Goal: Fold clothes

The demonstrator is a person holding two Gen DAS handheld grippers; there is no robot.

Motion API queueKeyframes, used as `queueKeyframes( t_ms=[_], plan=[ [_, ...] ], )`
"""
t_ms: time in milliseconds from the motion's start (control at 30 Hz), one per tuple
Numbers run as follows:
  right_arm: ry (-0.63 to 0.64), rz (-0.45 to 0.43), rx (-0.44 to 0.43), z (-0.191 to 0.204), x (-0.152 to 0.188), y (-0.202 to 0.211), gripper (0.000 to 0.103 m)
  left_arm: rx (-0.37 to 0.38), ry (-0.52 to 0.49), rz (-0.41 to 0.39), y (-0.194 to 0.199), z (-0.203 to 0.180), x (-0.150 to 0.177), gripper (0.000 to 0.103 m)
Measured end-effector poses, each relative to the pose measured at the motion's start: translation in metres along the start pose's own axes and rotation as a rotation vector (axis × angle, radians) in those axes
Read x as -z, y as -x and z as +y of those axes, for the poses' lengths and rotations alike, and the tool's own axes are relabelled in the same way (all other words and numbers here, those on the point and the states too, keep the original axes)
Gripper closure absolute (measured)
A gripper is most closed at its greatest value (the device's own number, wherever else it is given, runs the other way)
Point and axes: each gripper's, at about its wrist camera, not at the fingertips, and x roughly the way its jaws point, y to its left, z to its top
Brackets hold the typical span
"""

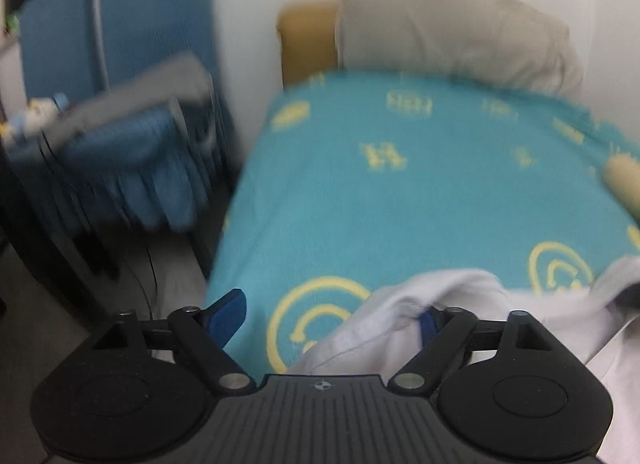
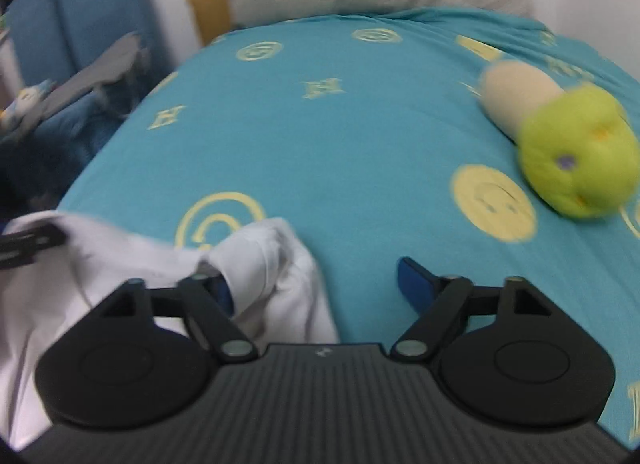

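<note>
Reaching toward a crumpled white garment point(image 1: 404, 316) on the bed point(image 1: 400, 192), both grippers are standing wide open and gripping nothing. Cloth is bunching against the left gripper point(image 1: 332, 318) at its right finger and the right gripper point(image 2: 320, 284) at its left finger. Next, each is needing an edge between its fingers before closing.

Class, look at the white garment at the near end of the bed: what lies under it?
The white garment rests on the teal sheet with yellow smiley prints; one print shows partly at its edge. Whatever else lies beneath the cloth is covered and cannot be seen.
</note>
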Motion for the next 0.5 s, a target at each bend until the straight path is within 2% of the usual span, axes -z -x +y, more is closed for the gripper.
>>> queueKeyframes(
  t_ms=[33, 67, 133, 300, 500],
  plan=[
    [0.003, -0.002, -0.044, 0.003, -0.002, 0.003, 0.017, 0.034, 0.009, 0.008, 0.003, 0.004, -0.006, 0.016],
    [0.004, -0.003, -0.090, 0.006, -0.004, 0.006, 0.016, 0.079, 0.020, 0.031, 0.008, 0.009, -0.014, 0.007],
    [-0.041, 0.019, -0.158, 0.009, -0.008, 0.011, 0.016, 0.153, 0.025, 0.092, 0.017, 0.017, -0.024, 0.005],
    [-0.048, -0.085, -0.095, 0.017, 0.001, 0.064, 0.016, 0.116, 0.032, -0.003, 0.072, 0.033, -0.021, 0.003],
    [-0.115, -0.200, -0.097, 0.015, 0.037, 0.163, 0.016, 0.087, 0.046, -0.150, 0.186, 0.046, 0.014, 0.003]
  ],
)
